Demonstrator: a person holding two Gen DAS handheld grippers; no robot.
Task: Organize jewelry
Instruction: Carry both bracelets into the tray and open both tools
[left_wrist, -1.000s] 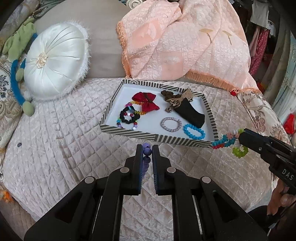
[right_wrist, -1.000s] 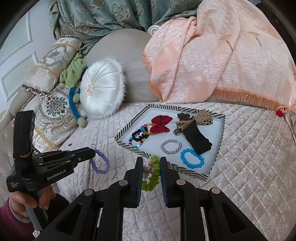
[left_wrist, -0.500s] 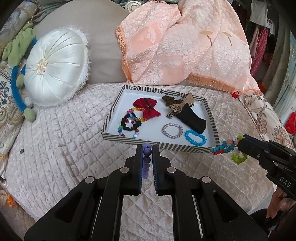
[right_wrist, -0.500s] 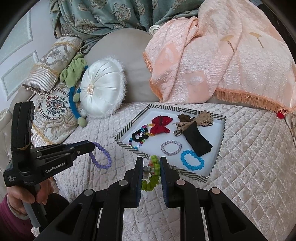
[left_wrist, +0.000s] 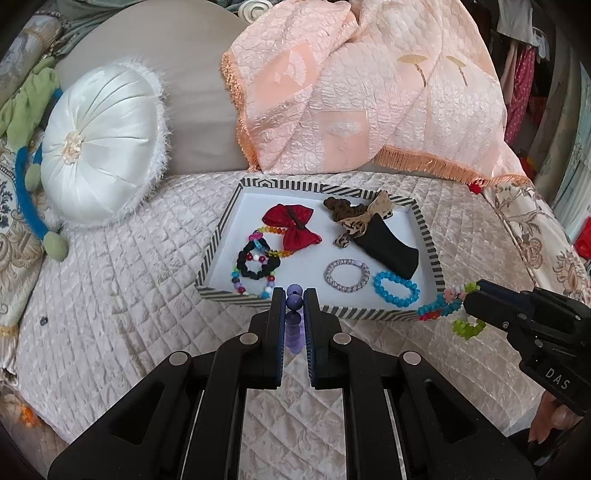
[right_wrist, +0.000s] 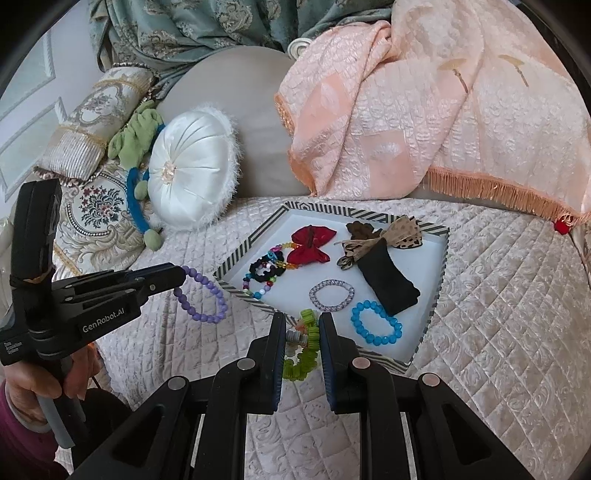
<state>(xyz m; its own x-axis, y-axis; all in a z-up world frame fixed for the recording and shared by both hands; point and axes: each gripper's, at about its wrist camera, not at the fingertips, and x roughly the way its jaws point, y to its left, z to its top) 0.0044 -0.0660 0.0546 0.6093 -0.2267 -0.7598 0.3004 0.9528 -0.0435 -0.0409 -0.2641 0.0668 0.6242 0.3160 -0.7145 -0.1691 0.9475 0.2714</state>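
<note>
2 bracelets in the air, 1 in each gripper, at the near edge of the striped tray (left_wrist: 428, 236)!

The left gripper (left_wrist: 294, 295) is clamped on a purple bead bracelet (right_wrist: 201, 295), which dangles over the quilted bedspread (left_wrist: 122, 288) just left of the tray. The right gripper (right_wrist: 302, 325) is pinched on a multicoloured bracelet (left_wrist: 448, 308) with lime-green pieces, right at the tray's near corner. Inside the tray lie a blue bead bracelet (left_wrist: 396, 289), a silver one (left_wrist: 346, 270), a red bow (left_wrist: 295, 226) and a black pouch (left_wrist: 391, 249).
</note>
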